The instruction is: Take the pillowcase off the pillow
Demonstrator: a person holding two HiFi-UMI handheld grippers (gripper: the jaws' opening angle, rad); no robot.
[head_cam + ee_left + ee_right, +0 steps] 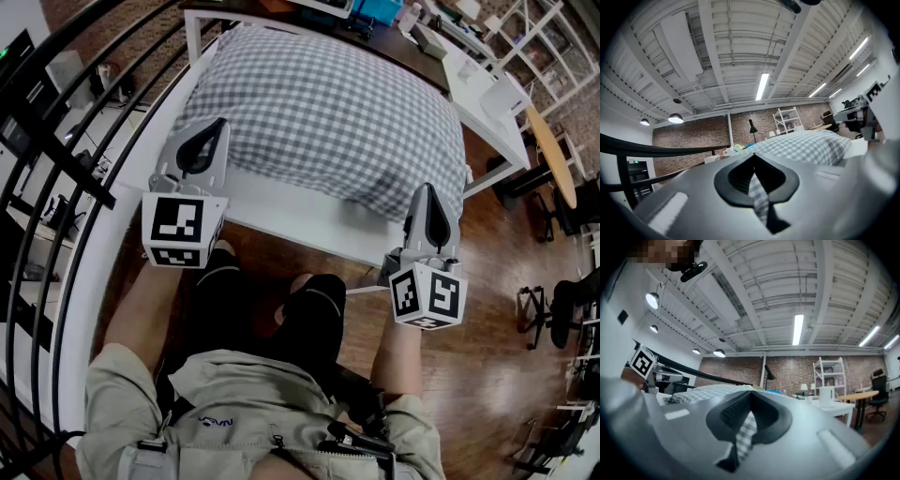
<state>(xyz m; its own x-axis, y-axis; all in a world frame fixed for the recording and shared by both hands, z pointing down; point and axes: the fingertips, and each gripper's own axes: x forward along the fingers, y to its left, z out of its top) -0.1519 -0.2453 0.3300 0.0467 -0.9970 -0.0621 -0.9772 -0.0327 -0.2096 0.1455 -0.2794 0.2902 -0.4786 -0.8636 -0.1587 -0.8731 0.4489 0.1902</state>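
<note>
Left gripper and right gripper each clamp the pillowcase — its near edge, on the table.

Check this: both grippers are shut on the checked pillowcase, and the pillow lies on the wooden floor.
One thing is wrong: the head view shows the pillow lying on the white table, not the floor. The left gripper and right gripper are indeed shut on the pillowcase.

Black railing hems the left; pillow ahead (floor free rightward).
</note>
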